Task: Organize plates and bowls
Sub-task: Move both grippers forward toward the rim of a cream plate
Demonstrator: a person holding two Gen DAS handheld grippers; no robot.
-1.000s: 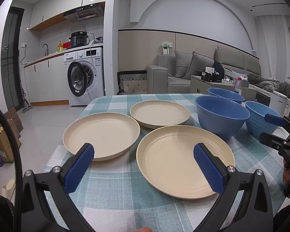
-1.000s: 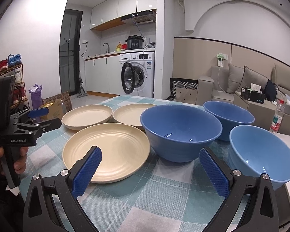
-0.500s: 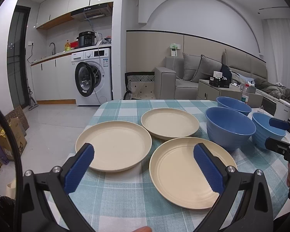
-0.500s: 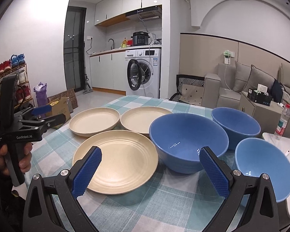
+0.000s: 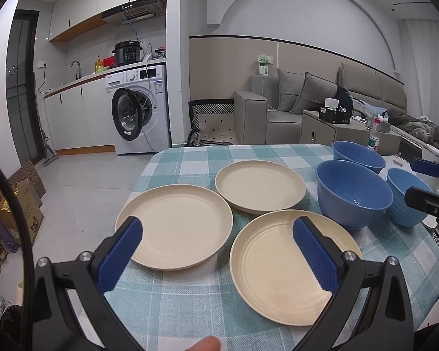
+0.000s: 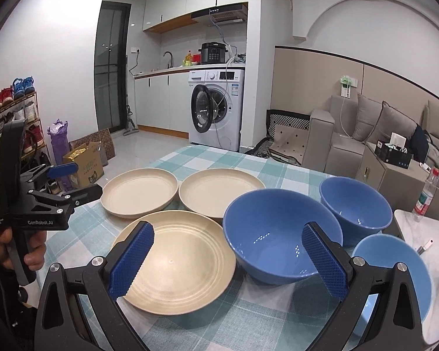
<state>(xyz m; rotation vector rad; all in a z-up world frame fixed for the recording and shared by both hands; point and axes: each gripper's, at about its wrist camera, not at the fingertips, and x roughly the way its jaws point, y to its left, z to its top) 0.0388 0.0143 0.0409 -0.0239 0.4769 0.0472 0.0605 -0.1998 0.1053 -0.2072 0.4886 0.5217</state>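
Cream plates, three of them, lie flat on a checked cloth in a triangle, none stacked. In the left wrist view the near plate sits at 5 o'clock, the left plate at 9 o'clock of it and the far plate at 12 o'clock; the rims come very close, but I cannot tell whether they touch.

Three blue bowls stand upright at 3 o'clock of the plates. The big bowl is just beside the near plate, the far bowl behind it at 1 o'clock, the pale bowl at 4 o'clock near the cloth's edge.

The left gripper hangs above the table with its jaws spread wide and nothing between them, its blue pads framing the left and near plates. The right gripper is likewise spread wide and empty, held over the gap between the near plate and the big bowl. In the right wrist view a hand grips the left gripper's handle at 9 o'clock.

A washer with its door ajar stands beyond the table at 12 o'clock, a sofa at 2 o'clock.
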